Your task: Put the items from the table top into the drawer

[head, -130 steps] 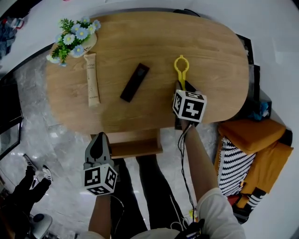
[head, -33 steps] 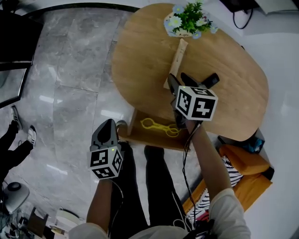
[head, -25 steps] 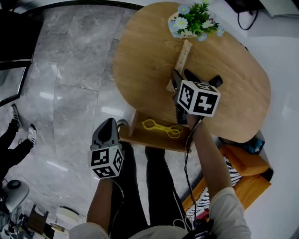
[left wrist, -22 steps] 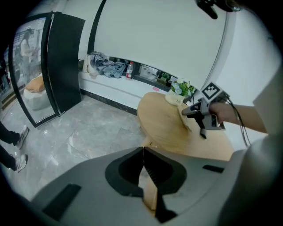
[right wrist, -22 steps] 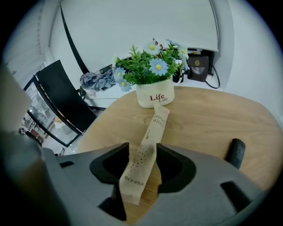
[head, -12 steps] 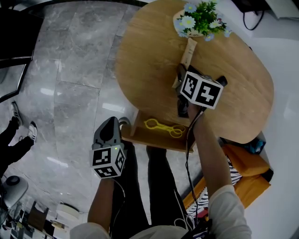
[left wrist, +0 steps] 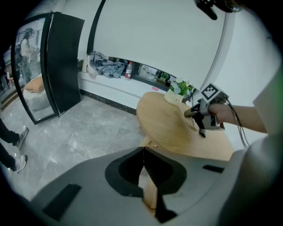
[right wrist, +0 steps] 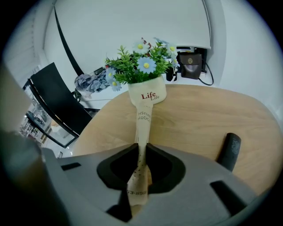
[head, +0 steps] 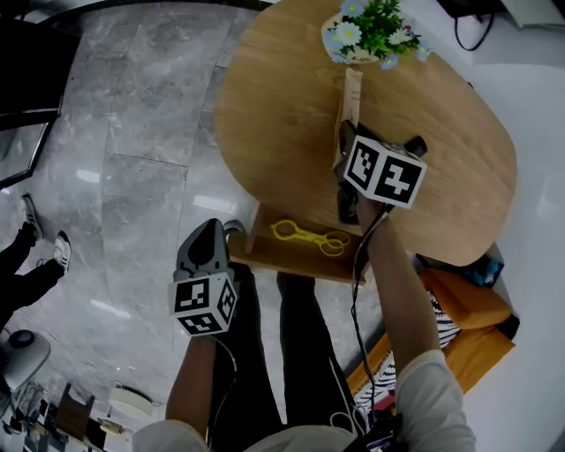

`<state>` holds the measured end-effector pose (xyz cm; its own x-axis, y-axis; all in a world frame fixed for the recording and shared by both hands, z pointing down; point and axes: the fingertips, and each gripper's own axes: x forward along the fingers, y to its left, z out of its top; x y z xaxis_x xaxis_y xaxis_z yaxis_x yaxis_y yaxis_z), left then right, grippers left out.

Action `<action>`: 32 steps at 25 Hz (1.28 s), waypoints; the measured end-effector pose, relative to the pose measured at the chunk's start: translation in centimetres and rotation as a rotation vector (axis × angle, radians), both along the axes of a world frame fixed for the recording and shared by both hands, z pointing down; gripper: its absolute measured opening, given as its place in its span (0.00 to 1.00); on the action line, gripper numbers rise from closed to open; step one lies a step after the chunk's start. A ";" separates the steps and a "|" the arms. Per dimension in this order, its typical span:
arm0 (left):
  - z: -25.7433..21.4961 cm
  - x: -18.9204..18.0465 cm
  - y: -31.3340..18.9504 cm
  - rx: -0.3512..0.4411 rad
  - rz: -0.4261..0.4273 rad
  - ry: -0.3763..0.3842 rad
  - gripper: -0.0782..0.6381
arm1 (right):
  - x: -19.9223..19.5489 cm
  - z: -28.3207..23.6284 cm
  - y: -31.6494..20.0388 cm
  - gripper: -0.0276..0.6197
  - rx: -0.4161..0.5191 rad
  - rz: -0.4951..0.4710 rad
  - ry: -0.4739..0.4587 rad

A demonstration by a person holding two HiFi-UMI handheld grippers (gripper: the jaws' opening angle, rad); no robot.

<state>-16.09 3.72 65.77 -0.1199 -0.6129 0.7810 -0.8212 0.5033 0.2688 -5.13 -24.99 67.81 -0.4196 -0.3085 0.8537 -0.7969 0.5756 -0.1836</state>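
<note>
Cream-coloured packet [head: 352,93], long and flat with dark print, is pinched at its near end by the right gripper [head: 346,150], whose jaws are seen pressed against both of its sides in the right gripper view [right wrist: 141,148]. The packet [right wrist: 142,128] is stretched out over the oval wooden table [head: 274,106], its far end pointed at the flower pot [head: 371,26] near the table's far edge; whether it is raised off the wood cannot be told. A black bar-shaped item [head: 413,144] is seen lying on the table just to the right of that gripper. Below the table's near edge the drawer [head: 265,252] is pulled open, and yellow tongs [head: 309,236] are laid inside it. The left gripper [head: 205,243] is held off the table, above the grey marble floor beside the drawer's left end; its jaws [left wrist: 143,152] are pressed together with nothing between them.
</note>
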 end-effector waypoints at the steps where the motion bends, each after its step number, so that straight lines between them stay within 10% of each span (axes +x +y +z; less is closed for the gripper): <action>1: 0.0 0.2 0.0 0.001 0.005 -0.001 0.12 | 0.2 -0.1 0.2 0.12 -0.001 -0.002 -0.003; 18: -1.5 4.1 1.8 0.035 0.068 -0.017 0.12 | 4.6 -3.1 6.8 0.12 0.012 -0.134 -0.038; 32: -1.7 6.3 4.0 0.039 0.077 -0.020 0.12 | 8.0 -3.2 20.5 0.12 -0.030 -0.674 -0.071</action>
